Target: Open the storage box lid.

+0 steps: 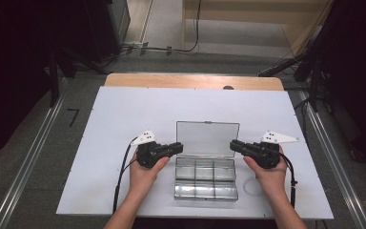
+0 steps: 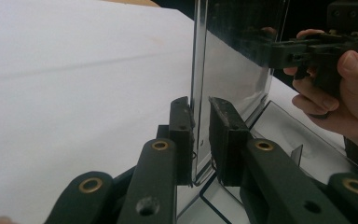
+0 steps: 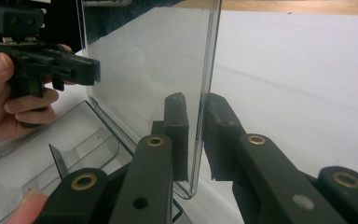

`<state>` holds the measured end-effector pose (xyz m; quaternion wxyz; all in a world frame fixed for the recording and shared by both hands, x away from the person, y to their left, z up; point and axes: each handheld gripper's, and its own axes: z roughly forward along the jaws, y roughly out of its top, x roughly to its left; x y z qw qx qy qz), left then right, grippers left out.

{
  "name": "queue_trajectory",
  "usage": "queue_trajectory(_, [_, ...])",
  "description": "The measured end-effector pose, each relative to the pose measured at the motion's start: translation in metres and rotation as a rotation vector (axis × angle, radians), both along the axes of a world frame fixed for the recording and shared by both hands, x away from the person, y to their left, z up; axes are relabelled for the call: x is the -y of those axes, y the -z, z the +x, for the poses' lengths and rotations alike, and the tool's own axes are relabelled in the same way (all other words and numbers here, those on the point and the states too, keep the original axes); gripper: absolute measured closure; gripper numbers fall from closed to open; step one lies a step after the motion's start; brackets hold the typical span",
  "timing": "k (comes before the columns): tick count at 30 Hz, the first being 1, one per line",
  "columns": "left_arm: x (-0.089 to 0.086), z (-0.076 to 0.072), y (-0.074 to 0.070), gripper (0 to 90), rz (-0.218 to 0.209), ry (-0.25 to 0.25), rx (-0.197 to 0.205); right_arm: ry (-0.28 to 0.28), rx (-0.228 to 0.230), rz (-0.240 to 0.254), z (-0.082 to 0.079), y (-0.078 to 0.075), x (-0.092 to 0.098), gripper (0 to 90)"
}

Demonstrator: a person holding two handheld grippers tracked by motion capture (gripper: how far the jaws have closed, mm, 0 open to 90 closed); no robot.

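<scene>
**Both claws nipped onto the open lid of a clear box**

Left gripper (image 1: 178, 147) and right gripper (image 1: 232, 145) come in from opposite sides and meet the same thing: the raised lid (image 1: 208, 138) of a clear plastic compartment box (image 1: 205, 179) in the middle of the white table (image 1: 100, 143). Looking along the left gripper (image 2: 200, 135), its two black pads have only a narrow gap, and the lid's (image 2: 235, 65) side edge stands in that gap; the pads look pressed against the clear panel, though one side may have a sliver of daylight. Along the right gripper (image 3: 193, 135) it is the same: the pads sit close on either face of the lid's (image 3: 144, 70) other side edge, low down near the hinge.

From above, the box lies with its long axis running left to right across the table. Its tray, split into two rows of small compartments, is on the near side towards the person. The lid stands up from the far long edge, roughly upright, its own long axis also left to right. Each gripper points inward along that axis, level with the table, one hand (image 1: 145, 174) behind the left, the other hand (image 1: 267, 174) behind the right. A grey three-cornered plate rides on top of each gripper, and a black cable trails back from each along the forearm.
</scene>
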<state>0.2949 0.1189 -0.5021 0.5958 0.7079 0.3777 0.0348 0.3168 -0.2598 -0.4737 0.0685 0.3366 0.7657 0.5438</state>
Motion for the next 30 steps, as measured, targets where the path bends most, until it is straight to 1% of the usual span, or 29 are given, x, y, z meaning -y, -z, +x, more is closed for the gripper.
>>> queue_trajectory(1, [0.0012,0.0001,0.0004,79.7,-0.007,0.002,-0.003,0.003,-0.006,0.002,0.0003,0.0,0.0012,77.9])
queue_trajectory(4, [0.0022,0.0011,0.0009,80.0,-0.009,0.005,-0.007,0.005,-0.009,0.007,0.0018,0.0006,0.0038,77.9])
queue_trajectory(6, [0.0023,0.002,0.001,80.1,-0.009,0.002,-0.013,0.006,-0.021,0.011,0.0027,0.0014,0.0043,77.9])
queue_trajectory(9, [0.0025,0.0037,0.0014,80.2,-0.017,0.0,-0.032,0.005,-0.042,0.022,0.0049,0.0034,0.005,77.8])
queue_trajectory(10, [0.0025,0.0037,0.0014,80.2,-0.017,0.0,-0.032,0.006,-0.048,0.025,0.0053,0.0039,0.0055,77.7])
queue_trajectory(11, [0.0024,0.0049,0.0022,80.1,-0.025,-0.004,-0.043,0.007,-0.053,0.025,0.0054,0.0041,0.0057,77.6])
queue_trajectory(16, [0.002,0.0064,0.0027,80.0,-0.029,-0.002,-0.061,0.014,-0.052,0.024,0.0062,0.0055,0.0049,76.7])
queue_trajectory(19, [0.0025,0.0067,0.0031,79.3,-0.03,-0.006,-0.068,0.015,-0.063,0.036,0.0077,0.0067,0.0052,76.7])
queue_trajectory(21, [0.0033,0.0068,0.003,78.5,-0.026,-0.013,-0.074,0.018,-0.07,0.039,0.0083,0.0074,0.0053,76.3])
queue_trajectory(24, [0.0049,0.007,0.0025,77.2,-0.004,-0.023,-0.082,0.032,-0.072,0.032,0.0088,0.0083,0.0041,74.6])
queue_trajectory(25, [0.0049,0.007,0.0025,76.7,-0.004,-0.023,-0.082,0.032,-0.072,0.032,0.0088,0.0083,0.0041,74.6])
queue_trajectory(26, [0.0052,0.0077,0.0032,76.3,-0.007,-0.026,-0.09,0.046,-0.077,0.022,0.009,0.0089,0.0026,73.6])
queue_trajectory(30, [0.0058,0.0087,0.0033,75.1,0.0,-0.028,-0.1,0.05,-0.088,0.017,0.0101,0.0097,0.003,73.5])
